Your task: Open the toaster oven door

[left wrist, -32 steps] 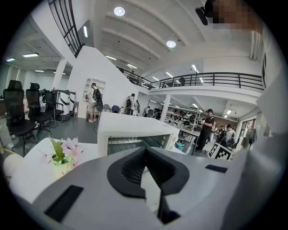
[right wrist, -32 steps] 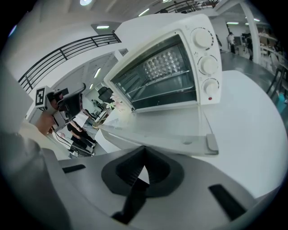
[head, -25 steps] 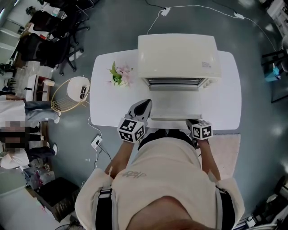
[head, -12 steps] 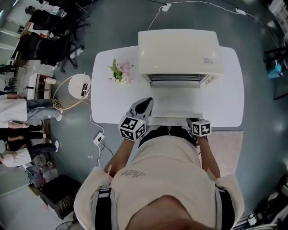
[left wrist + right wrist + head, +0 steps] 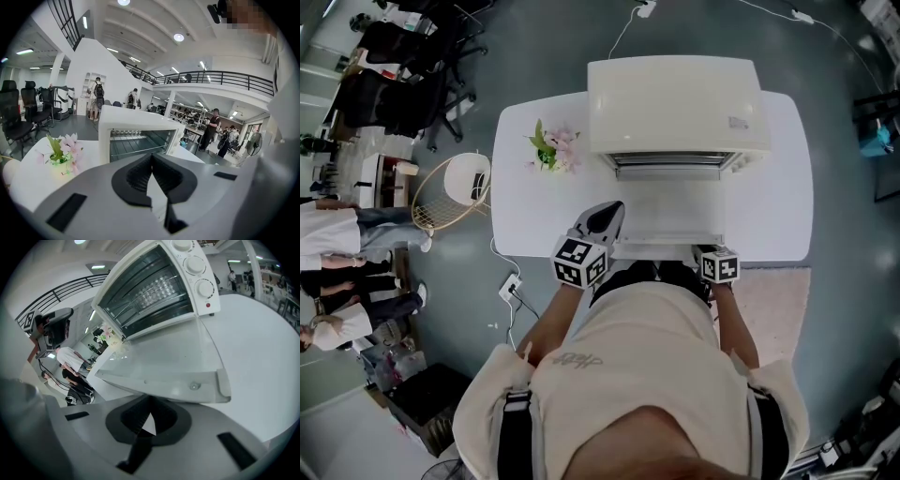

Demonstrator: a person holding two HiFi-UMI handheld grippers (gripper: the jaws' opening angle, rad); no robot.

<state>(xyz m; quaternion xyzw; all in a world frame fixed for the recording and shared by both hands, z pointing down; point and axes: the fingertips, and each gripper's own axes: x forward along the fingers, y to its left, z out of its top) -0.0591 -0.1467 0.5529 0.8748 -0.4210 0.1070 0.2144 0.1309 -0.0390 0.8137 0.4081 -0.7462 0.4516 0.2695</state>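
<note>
Left gripper (image 5: 606, 212) forward beside open door (image 5: 670, 217)

toaster oven (image 5: 675, 98): cream-white casing; white knobs (image 5: 194, 264); one red dot (image 5: 207, 304) below them
door (image 5: 670, 220): clear glass in a white frame
desk (image 5: 534, 225): plain white
flowers (image 5: 551, 150): pale pink, green leaves
left tongs (image 5: 150, 161): grey body, black ribbed pads
right tongs (image 5: 149, 404): same grey and black
left marker cube (image 5: 579, 262), right marker cube (image 5: 720, 266): white with black square patterns
floor (image 5: 534, 47): blue-grey
person's top (image 5: 647, 366): cream, with black straps (image 5: 514, 441)
</note>
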